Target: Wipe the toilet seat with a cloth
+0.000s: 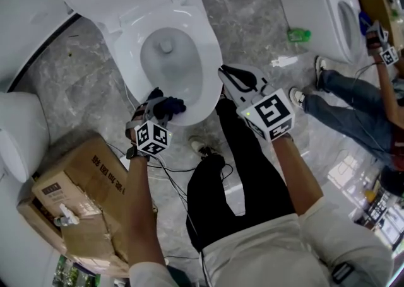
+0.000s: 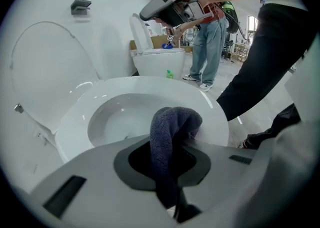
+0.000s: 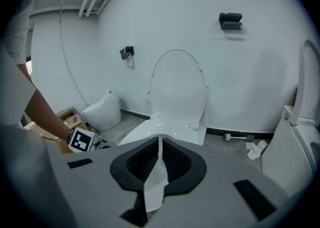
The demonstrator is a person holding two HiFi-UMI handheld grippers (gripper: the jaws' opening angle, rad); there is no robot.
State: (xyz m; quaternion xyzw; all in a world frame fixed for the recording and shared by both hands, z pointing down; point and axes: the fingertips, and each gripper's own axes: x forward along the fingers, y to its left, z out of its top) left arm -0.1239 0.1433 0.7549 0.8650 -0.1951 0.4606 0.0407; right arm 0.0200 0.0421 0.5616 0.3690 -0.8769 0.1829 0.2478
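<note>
The white toilet seat (image 1: 209, 58) is down on the bowl, with its lid (image 2: 45, 66) raised against the wall. A dark blue cloth (image 1: 170, 107) is bunched on the seat's front rim, and my left gripper (image 1: 158, 106) is shut on it. In the left gripper view the cloth (image 2: 172, 127) humps up from between the jaws of the left gripper (image 2: 168, 147), over the seat (image 2: 215, 117). My right gripper (image 1: 222, 71) hovers beside the bowl's right edge, shut and empty. In its own view the right gripper (image 3: 159, 164) shows only a thin slit, aimed at the seat (image 3: 150, 132).
A cardboard box (image 1: 76, 197) sits on the floor at the lower left, beside another white fixture (image 1: 19, 128). A second toilet (image 1: 328, 8) stands at the upper right, with a green bottle (image 1: 299, 35) and another person (image 1: 353, 103) near it. Cables (image 1: 183, 166) trail by my feet.
</note>
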